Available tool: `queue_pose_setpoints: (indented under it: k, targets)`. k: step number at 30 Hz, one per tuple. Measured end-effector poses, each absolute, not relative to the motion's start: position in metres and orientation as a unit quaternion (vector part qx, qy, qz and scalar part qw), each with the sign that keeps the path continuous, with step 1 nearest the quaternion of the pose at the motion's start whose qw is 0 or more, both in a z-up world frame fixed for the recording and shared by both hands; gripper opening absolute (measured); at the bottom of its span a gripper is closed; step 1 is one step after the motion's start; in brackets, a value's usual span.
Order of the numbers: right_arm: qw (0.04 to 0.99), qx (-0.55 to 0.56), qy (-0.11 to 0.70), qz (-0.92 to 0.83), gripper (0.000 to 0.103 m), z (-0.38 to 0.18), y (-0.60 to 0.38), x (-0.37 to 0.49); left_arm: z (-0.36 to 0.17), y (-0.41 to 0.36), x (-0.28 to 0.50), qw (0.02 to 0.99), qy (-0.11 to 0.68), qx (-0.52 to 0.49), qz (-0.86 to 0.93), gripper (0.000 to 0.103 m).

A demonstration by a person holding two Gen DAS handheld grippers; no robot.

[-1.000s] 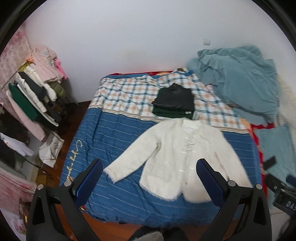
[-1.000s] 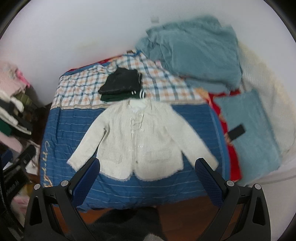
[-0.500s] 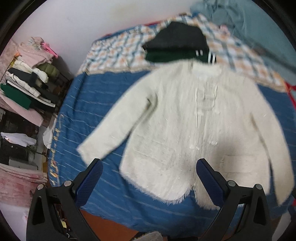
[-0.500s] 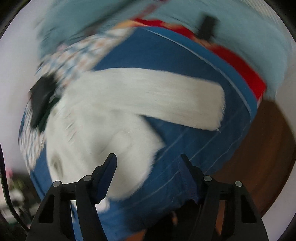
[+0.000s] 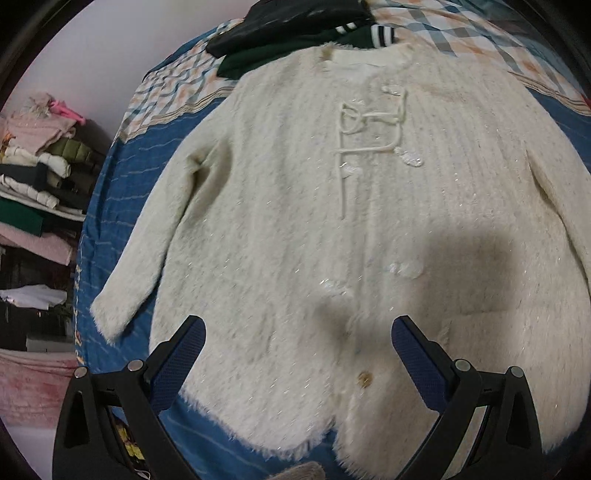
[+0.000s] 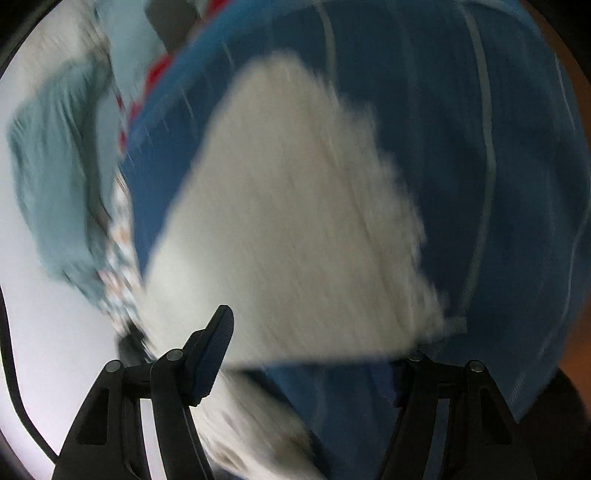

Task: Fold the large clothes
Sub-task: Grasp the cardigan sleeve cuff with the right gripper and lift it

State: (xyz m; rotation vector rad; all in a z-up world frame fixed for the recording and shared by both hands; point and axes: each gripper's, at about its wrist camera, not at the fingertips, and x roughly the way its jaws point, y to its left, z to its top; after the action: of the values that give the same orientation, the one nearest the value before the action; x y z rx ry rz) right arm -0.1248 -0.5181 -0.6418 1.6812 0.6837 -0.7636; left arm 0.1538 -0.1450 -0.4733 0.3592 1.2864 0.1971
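Both claws stand spread with nothing between their fingers: the left claw (image 5: 295, 354) fills the bottom of its frame, its blue pads hovering over the hem of the cardigan (image 5: 332, 221), and the right claw (image 6: 314, 350) sits at the bottom of a badly blurred frame, its left finger (image 6: 212, 354) plain while the right one is half hidden behind the sleeve (image 6: 295, 221). In the left view the cream, fluffy cardigan lies flat and face up across the middle of the frame, buttons and cord loops running down its centre, one sleeve slanting toward the lower left and a dark shadow lying over its lower right. It rests on a bed (image 5: 110, 206) covered in blue cloth with thin pale stripes; toward the top of the frame the cover turns to an orange and blue check (image 5: 454, 33). At the top centre a folded dark pile (image 5: 295, 22), black over green with white bands, touches the collar. Along the left edge a stack of clothes (image 5: 33, 177) in pink, white, olive and green stands beside the bed, with a white wall (image 5: 110, 48) at upper left. In the right view the sleeve end crosses the centre over the blue cover (image 6: 480, 147); a teal blanket (image 6: 51, 177) smears along the left, with red cloth (image 6: 155, 74) near the top left.
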Motion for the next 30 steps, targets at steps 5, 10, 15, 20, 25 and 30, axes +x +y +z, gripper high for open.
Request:
queue_pose_setpoints:
  k: [5,10,15,20,25,30]
  targets:
    - [0.572,0.703,0.255,-0.338,0.052,-0.646,-0.533,-0.105,-0.484,-0.158,0.164,0.787,0.587,0.171,0.084,0.103]
    - [0.608,0.674,0.269,-0.323,0.041,-0.641,-0.540,-0.075,-0.490,-0.159,0.173,0.791,0.582,0.168,0.085,0.103]
    - [0.647,0.629,0.260,-0.344,0.010,-0.602,-0.561,-0.069,-0.486,-0.153,0.181,0.799,0.575,0.152,0.084,0.103]
    - [0.695,0.581,0.237,-0.351,0.009,-0.532,-0.573,-0.054,-0.483,-0.135,0.192,0.802,0.577,0.127,0.088,0.103]
    - [0.776,0.485,0.255,-0.312,0.009,-0.444,-0.538,0.021,-0.481,-0.102,0.210,0.799,0.585,0.098,0.095,0.103]
    - [0.842,0.379,0.298,-0.241,0.009,-0.390,-0.455,0.130,-0.477,-0.054,0.227,0.807,0.574,0.082,0.115,0.103]
